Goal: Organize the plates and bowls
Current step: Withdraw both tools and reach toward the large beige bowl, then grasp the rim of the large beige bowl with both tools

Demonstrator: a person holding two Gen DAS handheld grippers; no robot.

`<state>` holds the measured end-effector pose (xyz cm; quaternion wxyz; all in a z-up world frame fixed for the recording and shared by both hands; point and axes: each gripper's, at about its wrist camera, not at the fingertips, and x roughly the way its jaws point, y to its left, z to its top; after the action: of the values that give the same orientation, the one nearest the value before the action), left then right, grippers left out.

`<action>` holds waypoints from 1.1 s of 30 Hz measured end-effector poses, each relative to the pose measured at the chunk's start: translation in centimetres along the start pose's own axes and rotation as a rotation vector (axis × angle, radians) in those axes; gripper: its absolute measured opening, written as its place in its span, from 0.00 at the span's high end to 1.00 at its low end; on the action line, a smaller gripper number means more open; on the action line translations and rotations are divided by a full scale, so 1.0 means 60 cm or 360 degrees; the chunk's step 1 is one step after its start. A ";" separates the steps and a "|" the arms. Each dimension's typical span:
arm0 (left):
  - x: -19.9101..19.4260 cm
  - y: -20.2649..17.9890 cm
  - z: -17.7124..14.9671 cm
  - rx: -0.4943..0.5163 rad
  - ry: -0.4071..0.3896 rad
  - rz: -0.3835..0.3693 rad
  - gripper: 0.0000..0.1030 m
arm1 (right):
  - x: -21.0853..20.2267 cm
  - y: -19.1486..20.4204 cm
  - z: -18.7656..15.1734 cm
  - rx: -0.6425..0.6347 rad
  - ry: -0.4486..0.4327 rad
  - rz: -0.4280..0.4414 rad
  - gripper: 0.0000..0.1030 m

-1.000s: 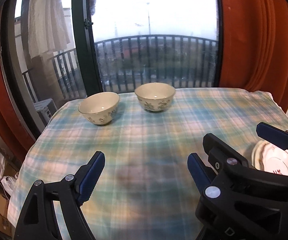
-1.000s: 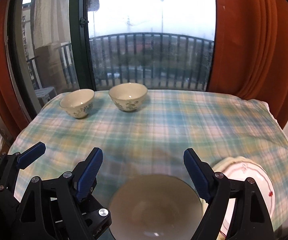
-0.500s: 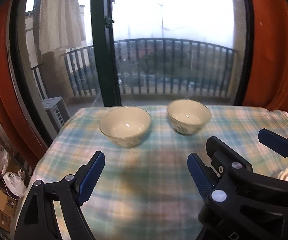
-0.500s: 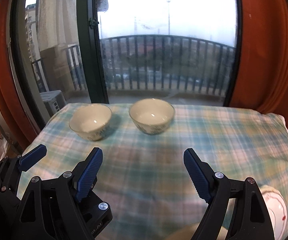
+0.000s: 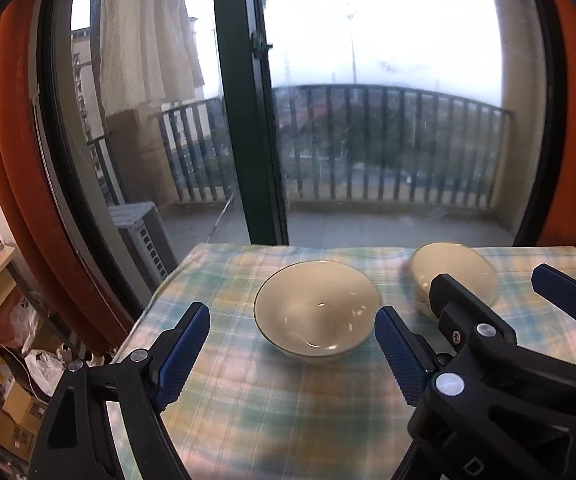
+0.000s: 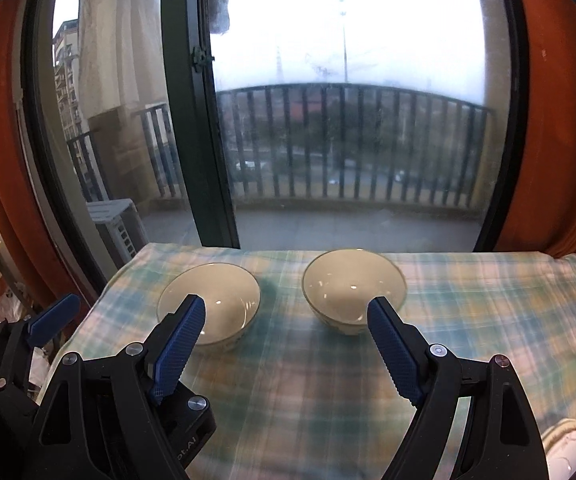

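Two cream bowls stand side by side near the far edge of a plaid-clothed table (image 6: 327, 392). In the left wrist view the left bowl (image 5: 316, 310) lies just beyond my open left gripper (image 5: 291, 338), level with its fingertips; the right bowl (image 5: 453, 276) is partly hidden behind my right gripper's frame. In the right wrist view the left bowl (image 6: 209, 304) sits behind the left finger and the right bowl (image 6: 353, 290) behind the right finger of my open right gripper (image 6: 286, 318). Nothing sits between either pair of pads. A plate rim (image 6: 567, 446) peeks in at the bottom right.
A glass balcony door with a dark green frame (image 6: 196, 120) rises right behind the table, flanked by orange curtains (image 6: 559, 120). Left of the table lie a shelf, boxes and bags (image 5: 12, 392) on the floor. An air-conditioner unit (image 5: 144, 240) stands outside.
Both grippers have travelled forward over the table toward the two bowls, which now look much larger and nearer. The near bowl and the plates have slipped out of the bottom of the views.
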<state>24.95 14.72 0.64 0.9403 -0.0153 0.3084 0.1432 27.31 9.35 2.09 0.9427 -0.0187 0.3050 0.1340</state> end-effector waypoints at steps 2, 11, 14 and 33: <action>0.026 0.003 -0.002 -0.0014 0.0037 0.0024 0.16 | 0.037 0.006 0.005 -0.0020 0.0046 0.0011 0.17; 0.119 0.021 0.005 -0.0047 0.0059 0.0091 0.28 | 0.148 0.021 0.009 0.0004 0.0098 0.0060 0.25; 0.146 0.029 0.004 -0.0081 0.0095 0.0077 0.29 | 0.181 0.027 0.013 -0.0024 0.0132 0.0059 0.28; 0.188 0.017 -0.020 -0.0080 0.0274 0.0035 0.69 | 0.272 0.039 -0.013 -0.0111 0.0334 0.0099 0.78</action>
<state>32.67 18.50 -6.85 0.9080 -0.0477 0.3846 0.1594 38.92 15.46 -7.89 0.8997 -0.0560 0.3977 0.1711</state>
